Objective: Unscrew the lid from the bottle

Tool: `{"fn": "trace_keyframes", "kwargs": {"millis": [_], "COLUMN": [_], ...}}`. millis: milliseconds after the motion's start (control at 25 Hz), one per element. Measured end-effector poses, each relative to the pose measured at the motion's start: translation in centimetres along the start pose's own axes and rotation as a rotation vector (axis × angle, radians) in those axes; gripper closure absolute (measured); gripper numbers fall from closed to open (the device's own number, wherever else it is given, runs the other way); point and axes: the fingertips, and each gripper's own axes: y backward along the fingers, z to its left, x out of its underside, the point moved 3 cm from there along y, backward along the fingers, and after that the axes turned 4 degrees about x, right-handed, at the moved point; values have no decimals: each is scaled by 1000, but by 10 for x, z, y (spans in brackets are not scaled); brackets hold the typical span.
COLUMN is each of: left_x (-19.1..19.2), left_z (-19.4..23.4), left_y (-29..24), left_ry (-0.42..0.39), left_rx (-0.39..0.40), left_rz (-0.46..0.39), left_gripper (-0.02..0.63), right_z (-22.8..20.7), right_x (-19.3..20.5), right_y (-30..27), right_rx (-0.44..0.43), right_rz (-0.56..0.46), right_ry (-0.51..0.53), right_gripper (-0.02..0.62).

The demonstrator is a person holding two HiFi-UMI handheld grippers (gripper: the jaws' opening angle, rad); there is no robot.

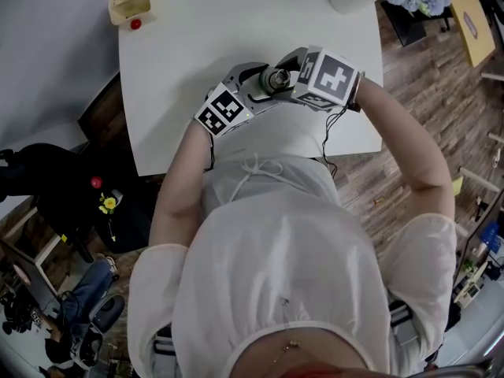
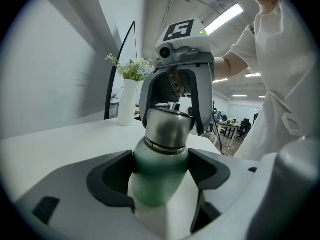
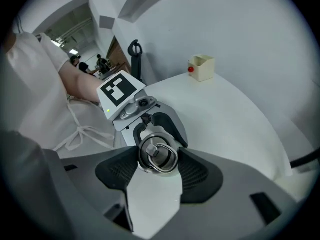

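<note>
Left gripper [image 2: 161,171] jaws clamped on matte green rounded metal bottle [image 2: 156,184], over smooth white counter [image 1: 236,30], toward its 6 o'clock. Right gripper [image 3: 158,159] jaws pinch the brushed-steel round ringed lid [image 3: 156,153] from above.

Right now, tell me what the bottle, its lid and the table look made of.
Bottle: likely metal under a satin green coat; soft, even sheen. Lid: bare brushed steel by its look; grey, mirrors the light, wire ring on top. Table: smooth matt white, perhaps laminate; the core cannot be told.
</note>
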Motion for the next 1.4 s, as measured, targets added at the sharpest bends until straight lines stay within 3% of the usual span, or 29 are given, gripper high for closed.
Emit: {"fn": "trace_keyframes", "kwargs": {"millis": [240, 440, 840, 1080, 1400], "left_x": [0, 1, 1, 1, 1], "left_z": [1, 0, 0, 1, -2], "left_y": [0, 0, 1, -1, 0], "left_ry": [-10, -10, -11, -11, 16], "left_rx": [7, 12, 14, 7, -20], "left_rz": [-3, -2, 12, 27, 49], "left_gripper": [242, 242, 242, 243, 244], "right_z": [0, 2, 3, -1, -20], "right_x": [-3, -3, -6, -7, 33], "right_y": [-1, -2, 5, 22, 40], "right_rx": [-93, -99, -88, -76, -17], "right_rz": [82, 113, 98, 23, 37], "right_ry": [212, 272, 261, 240, 150], "right_gripper": [333, 334, 336, 336, 334]}}
